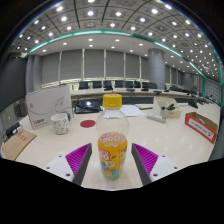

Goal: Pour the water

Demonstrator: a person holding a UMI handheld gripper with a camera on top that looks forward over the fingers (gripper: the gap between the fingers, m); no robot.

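Note:
A small bottle (112,146) with a yellow cap and a yellow-orange printed label stands upright on the white table (150,135). It is between my fingers, with a gap at either side. My gripper (112,162) is open; the magenta pads (79,158) flank the bottle's lower half without touching it. A white mug (62,123) stands on the table beyond the fingers to the left, beside a red round coaster (88,123).
A white monitor (48,103) stands behind the mug. A brown board (15,146) lies at the near left. A red box (203,125) and a white container (168,105) sit at the right. Papers (130,111) lie beyond the bottle.

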